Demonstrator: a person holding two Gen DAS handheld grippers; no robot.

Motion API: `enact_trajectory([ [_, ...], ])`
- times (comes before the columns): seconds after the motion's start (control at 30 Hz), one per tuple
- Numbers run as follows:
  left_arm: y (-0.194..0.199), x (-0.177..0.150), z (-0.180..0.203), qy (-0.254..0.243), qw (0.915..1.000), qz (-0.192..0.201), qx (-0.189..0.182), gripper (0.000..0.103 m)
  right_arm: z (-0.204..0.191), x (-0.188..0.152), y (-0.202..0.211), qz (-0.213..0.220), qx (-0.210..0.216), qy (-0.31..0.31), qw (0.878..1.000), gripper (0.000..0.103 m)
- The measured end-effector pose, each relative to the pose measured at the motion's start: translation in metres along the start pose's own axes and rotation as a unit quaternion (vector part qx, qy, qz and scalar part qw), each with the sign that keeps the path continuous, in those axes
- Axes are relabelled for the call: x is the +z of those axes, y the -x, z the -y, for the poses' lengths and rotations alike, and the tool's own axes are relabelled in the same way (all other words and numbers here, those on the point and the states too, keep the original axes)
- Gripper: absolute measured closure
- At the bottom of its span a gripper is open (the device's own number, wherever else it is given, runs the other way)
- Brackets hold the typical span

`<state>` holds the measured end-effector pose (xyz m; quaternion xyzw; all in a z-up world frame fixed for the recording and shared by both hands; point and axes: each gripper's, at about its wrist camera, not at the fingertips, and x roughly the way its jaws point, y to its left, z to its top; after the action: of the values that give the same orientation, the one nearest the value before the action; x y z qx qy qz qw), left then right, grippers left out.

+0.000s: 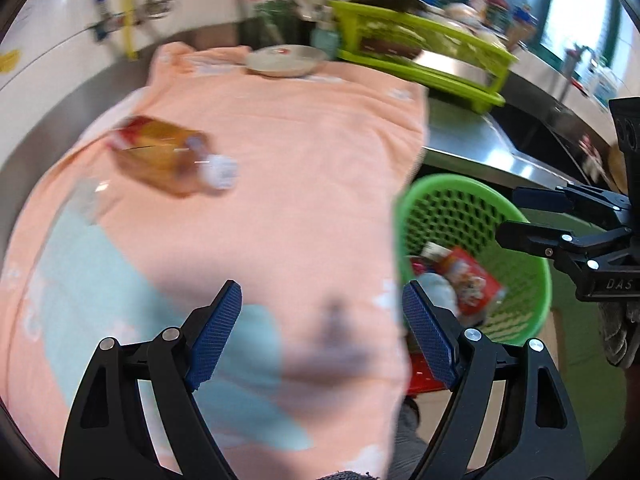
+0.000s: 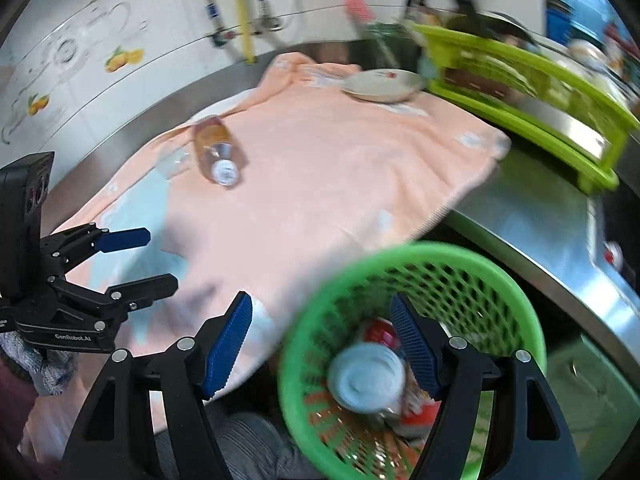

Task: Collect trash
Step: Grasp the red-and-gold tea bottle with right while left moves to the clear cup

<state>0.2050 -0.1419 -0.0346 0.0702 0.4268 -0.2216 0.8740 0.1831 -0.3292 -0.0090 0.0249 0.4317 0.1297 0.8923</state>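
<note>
Stainless steel surface (image 2: 532, 224) runs along a white tiled wall w/ fruit decals and pipes, one of them yellow; most of it is covered by a soft peach towel (image 1: 304, 152) w/ pale blue patches, slightly rumpled at the far edge. On the towel lies a clear plastic bottle (image 1: 168, 156) on its side, amber liquid inside, red label, white cap; just beside it something clear and glassy, too blurred to name. Further back sits a shallow round metal dish (image 1: 284, 60), and to the right a lime-green plastic dish rack (image 1: 424, 52) w/ slatted sides. Below the surface's edge stands a round green plastic basket (image 2: 480, 276) w/ lattice walls, holding trash: a red printed packet (image 1: 472, 280) and a pale round lidded cup (image 2: 366, 376). Left tongs (image 1: 322, 336) hang over the towel, blue ribbed pads wide apart, nothing between. Right tongs (image 2: 320, 346) sit above the basket rim, spread about as wide, also empty.
</note>
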Motion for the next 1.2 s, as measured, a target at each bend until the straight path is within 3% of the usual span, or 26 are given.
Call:
enact_trajectory([
  [0.33, 0.025, -0.005, -0.113, 0.072, 0.9943, 0.012, 0.079, 0.022, -0.083, 0.08, -0.067, -0.014, 0.041, 0.087, 0.995, 0.034],
  [0.57, 0.026, -0.013, -0.165, 0.112, 0.9884, 0.011, 0.102, 0.022, -0.124, 0.127, -0.118, -0.024, 0.05, 0.127, 0.99, 0.034],
  [0.93, 0.016, -0.008, -0.207, 0.134, 0.9832, 0.001, 0.124, 0.022, -0.15, 0.176, -0.198, -0.054, 0.029, 0.18, 0.982, 0.031],
  [1.2, 0.003, 0.009, -0.219, 0.122, 0.9827, 0.003, 0.139, 0.022, -0.151, 0.187, -0.244, -0.083, 0.018, 0.181, 0.98, 0.03],
])
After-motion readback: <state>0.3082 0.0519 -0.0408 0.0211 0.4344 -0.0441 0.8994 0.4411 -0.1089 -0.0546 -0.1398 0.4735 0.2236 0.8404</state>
